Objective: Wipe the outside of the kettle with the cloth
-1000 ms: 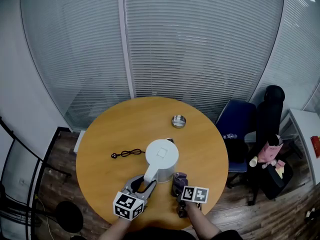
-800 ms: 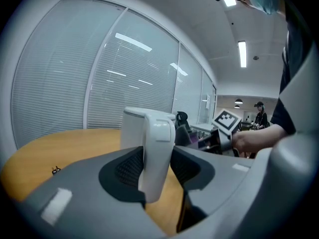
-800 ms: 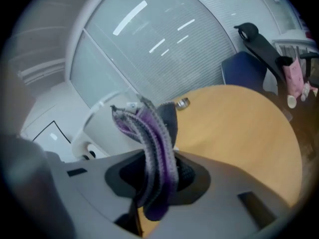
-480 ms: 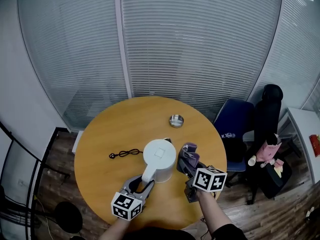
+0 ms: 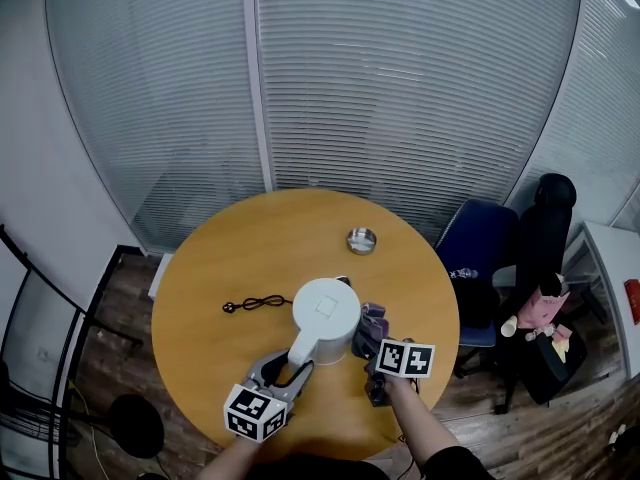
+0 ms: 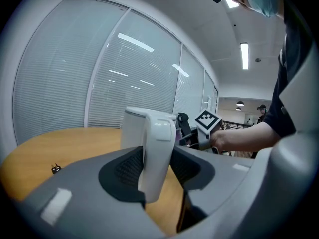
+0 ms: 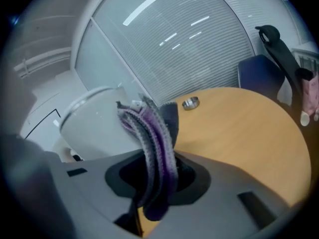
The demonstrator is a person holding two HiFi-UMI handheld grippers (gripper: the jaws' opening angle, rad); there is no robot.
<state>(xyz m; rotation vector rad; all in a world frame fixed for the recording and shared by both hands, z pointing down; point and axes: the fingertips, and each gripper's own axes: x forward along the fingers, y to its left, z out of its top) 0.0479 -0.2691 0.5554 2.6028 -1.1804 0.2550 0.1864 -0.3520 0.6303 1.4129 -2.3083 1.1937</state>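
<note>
A white kettle (image 5: 323, 318) stands on the round wooden table (image 5: 220, 268). My left gripper (image 5: 287, 370) is shut on its handle (image 6: 157, 153), whose white bar sits between the two dark pads. My right gripper (image 5: 376, 356) is shut on a purple-and-grey cloth (image 5: 371, 325), which lies against the kettle's right side. In the right gripper view the cloth (image 7: 154, 148) hangs folded out of the jaws, with the kettle body (image 7: 94, 123) just to its left. The right gripper's marker cube (image 6: 208, 121) shows beyond the kettle in the left gripper view.
A small metal dish (image 5: 361, 240) sits at the table's far right. A black cord with a plug (image 5: 255, 306) lies left of the kettle. A blue chair (image 5: 480, 258) and a black chair (image 5: 545, 228) stand to the right, a glass wall with blinds behind.
The right gripper with the cloth swung from the kettle's near side out to the right and upward, then came back against the kettle's right side. The left gripper kept its hold.
</note>
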